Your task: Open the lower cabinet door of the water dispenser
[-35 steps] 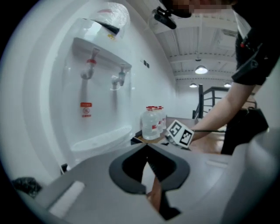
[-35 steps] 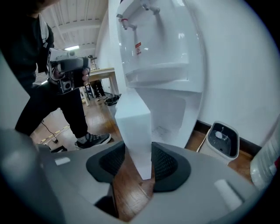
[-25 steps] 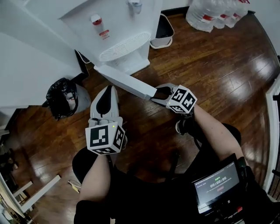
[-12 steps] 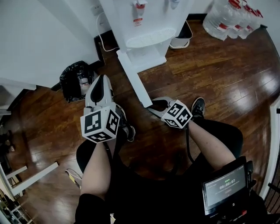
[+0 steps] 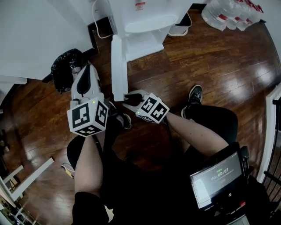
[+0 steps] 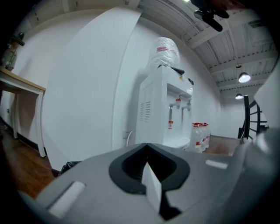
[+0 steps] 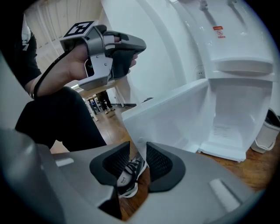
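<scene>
Right gripper [image 5: 125,97]: jaws part open and closing. The door's [image 5: 117,66] free corner sits at their mouth, and through the gap only a shoe [image 7: 129,173] and floor [image 5: 210,70] show. No pad visibly presses the door, so I read no grip, more likely a hold let go. It points down at the door's outer end, the spot with the most leverage for swinging it.

Left gripper [image 5: 86,69]: jaws together, nothing between them. It hovers just left of the door, near level, aimed at the dispenser [image 5: 149,26]. It plays no part in the pull; probably parked out of the swing path.

The door is swung wide, hinged at the left of the cabinet front and sticking straight out toward the person, about square to the dispenser. The cabinet [image 7: 227,118] is exposed, white inside, and looks empty as far as seen.

Bin bag [image 5: 66,68] stands on the floor left of the dispenser, beyond the left gripper. Bottles [image 5: 228,13] are stacked at the far right, well apart.

Judgement: the task looks essentially done. What's left is to clear the right gripper off the door edge without nudging it back. Risk: the door could drift shut if bumped.
</scene>
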The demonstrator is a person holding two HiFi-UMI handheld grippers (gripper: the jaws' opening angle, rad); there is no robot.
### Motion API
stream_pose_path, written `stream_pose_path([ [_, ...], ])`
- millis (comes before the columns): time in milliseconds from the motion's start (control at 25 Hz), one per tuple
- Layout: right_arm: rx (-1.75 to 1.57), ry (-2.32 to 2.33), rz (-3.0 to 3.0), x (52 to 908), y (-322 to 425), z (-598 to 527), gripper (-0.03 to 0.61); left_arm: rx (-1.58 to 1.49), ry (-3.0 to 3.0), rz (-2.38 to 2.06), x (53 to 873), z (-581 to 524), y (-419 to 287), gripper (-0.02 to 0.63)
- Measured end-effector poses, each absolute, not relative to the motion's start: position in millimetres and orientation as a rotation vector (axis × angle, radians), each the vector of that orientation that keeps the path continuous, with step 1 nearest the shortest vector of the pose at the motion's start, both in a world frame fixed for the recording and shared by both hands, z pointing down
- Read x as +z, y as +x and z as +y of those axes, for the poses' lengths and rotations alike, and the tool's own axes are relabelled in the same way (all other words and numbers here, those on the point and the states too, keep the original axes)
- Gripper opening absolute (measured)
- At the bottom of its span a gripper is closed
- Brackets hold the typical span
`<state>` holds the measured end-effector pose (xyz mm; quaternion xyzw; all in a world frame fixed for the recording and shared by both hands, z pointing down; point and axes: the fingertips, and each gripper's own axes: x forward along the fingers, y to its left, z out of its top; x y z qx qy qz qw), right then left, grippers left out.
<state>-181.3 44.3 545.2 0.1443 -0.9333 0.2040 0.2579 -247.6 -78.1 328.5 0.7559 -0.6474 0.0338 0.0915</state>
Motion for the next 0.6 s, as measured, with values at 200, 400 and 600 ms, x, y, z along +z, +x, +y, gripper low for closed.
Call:
stream_pose_path([
  [200,0.566,0.354,-2.545,533,-229,46,0.121,0.098,2.239,-1.963,317,-69,-267,0.021],
  [400,0.589,0.369,-2.545,528,-258,43,0.123,0.127,2.236,-1.98,323,-59,-279,0.021],
  [600,0.61,0.381,-2.573,525,-283,38,0.123,0.128,2.202,-2.018,327,-48,-299,0.021],
])
